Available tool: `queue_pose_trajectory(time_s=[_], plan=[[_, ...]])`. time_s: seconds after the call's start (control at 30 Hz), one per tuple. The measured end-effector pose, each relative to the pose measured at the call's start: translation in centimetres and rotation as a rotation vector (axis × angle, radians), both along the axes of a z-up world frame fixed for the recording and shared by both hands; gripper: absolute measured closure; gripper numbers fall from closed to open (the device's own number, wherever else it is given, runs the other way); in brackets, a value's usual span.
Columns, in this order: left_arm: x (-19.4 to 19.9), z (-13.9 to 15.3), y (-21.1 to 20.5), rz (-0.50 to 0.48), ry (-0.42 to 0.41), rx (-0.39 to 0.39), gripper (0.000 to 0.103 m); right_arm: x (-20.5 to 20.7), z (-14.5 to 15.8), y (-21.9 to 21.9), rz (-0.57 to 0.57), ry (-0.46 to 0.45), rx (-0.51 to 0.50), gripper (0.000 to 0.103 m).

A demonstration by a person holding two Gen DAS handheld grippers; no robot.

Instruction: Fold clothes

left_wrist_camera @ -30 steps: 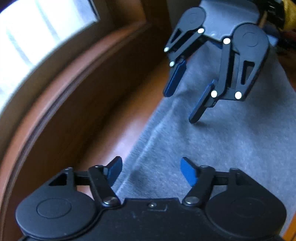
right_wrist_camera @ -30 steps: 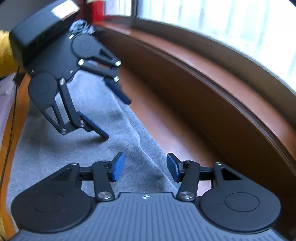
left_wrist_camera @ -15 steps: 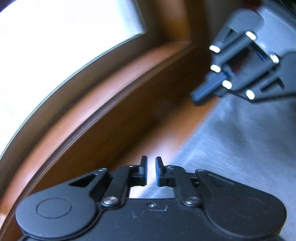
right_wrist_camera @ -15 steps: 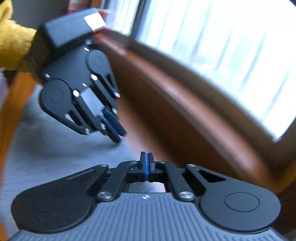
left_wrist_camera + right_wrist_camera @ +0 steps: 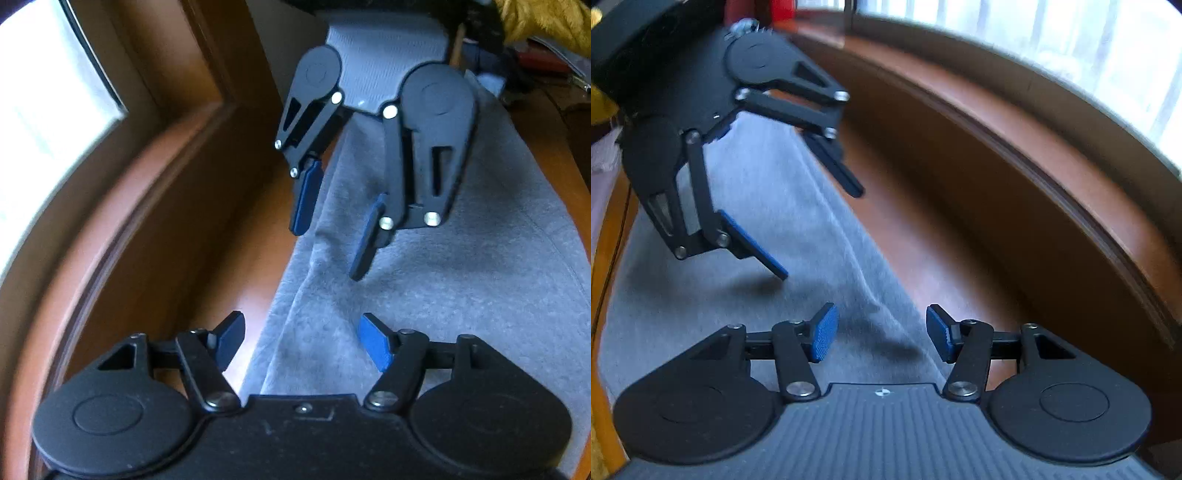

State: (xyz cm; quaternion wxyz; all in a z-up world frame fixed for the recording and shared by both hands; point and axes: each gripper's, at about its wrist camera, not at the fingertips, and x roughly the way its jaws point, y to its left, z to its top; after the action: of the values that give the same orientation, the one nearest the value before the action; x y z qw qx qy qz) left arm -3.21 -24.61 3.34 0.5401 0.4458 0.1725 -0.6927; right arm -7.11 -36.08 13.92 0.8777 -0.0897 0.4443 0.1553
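Near to us in the left wrist view, the left tool [image 5: 301, 341] hangs with its jaws apart, nothing between the pads, right over the edge of the grey cloth [image 5: 461, 295]. That cloth lies flat on the wooden desk [image 5: 251, 266], stretching away as a long strip beside the window sill [image 5: 122, 206]. Just beyond, the right tool [image 5: 327, 245] hovers over the same edge, jaws apart too, empty, its inner fingertip close above the fabric. From the right wrist view the picture matches: right tool [image 5: 881, 332] straddling the raised edge seam, left tool [image 5: 822, 230] further on.

By my reading the fold is partly done: the cloth looks doubled along that far edge, narrowed to a strip, with the cross folds yet to come.

Half a second ago both tools were snapped together; their jaws have just been opening and now stand about as they did a second ago.
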Motion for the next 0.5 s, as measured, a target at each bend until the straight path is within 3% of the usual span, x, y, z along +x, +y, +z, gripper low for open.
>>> queue_pose_trajectory(time_s=[0.03, 0.07, 0.1, 0.13, 0.17, 0.2, 0.3, 0.37, 0.43, 0.5], plan=[[0.7, -0.4, 0.0, 0.02, 0.007, 0.023, 0.039, -0.4, -0.2, -0.2, 0.006, 0.015, 0.005, 0.047], [1.4, -0.8, 0.0, 0.04, 0.014, 0.046, 0.053, -0.9, -0.5, -0.5, 0.011, 0.028, 0.009, 0.048], [1.5, -0.6, 0.1, 0.065, 0.038, 0.062, 0.061, -1.4, -0.7, -0.7, 0.015, 0.042, 0.014, 0.055], [1.2, 0.3, 0.4, 0.096, 0.078, 0.074, 0.087, -1.8, -0.6, -0.7, 0.01, 0.032, 0.008, 0.064], [0.8, 0.8, 0.7, 0.13, 0.094, 0.08, 0.093, -2.3, -0.3, -0.7, 0.001, 0.013, -0.002, 0.077], [0.1, 1.1, 1.2, 0.164, 0.072, 0.069, 0.094, -2.7, -0.1, -0.7, -0.007, -0.005, -0.012, 0.101], [-1.8, 3.5, 3.1, 0.232, -0.01, -0.038, 0.095, -4.5, 1.8, -0.4, -0.031, -0.101, -0.053, 0.101], [-1.5, 5.1, 3.2, 0.305, -0.007, -0.085, 0.095, -5.7, 3.4, -0.5, -0.053, -0.174, -0.086, 0.101], [-0.4, 4.8, 2.4, 0.369, -0.033, -0.081, 0.092, -6.3, 4.7, -1.2, -0.086, -0.231, -0.116, 0.101], [0.2, 2.5, 1.6, 0.416, -0.09, -0.033, 0.092, -5.4, 3.8, -2.1, -0.11, -0.236, -0.138, 0.1]])
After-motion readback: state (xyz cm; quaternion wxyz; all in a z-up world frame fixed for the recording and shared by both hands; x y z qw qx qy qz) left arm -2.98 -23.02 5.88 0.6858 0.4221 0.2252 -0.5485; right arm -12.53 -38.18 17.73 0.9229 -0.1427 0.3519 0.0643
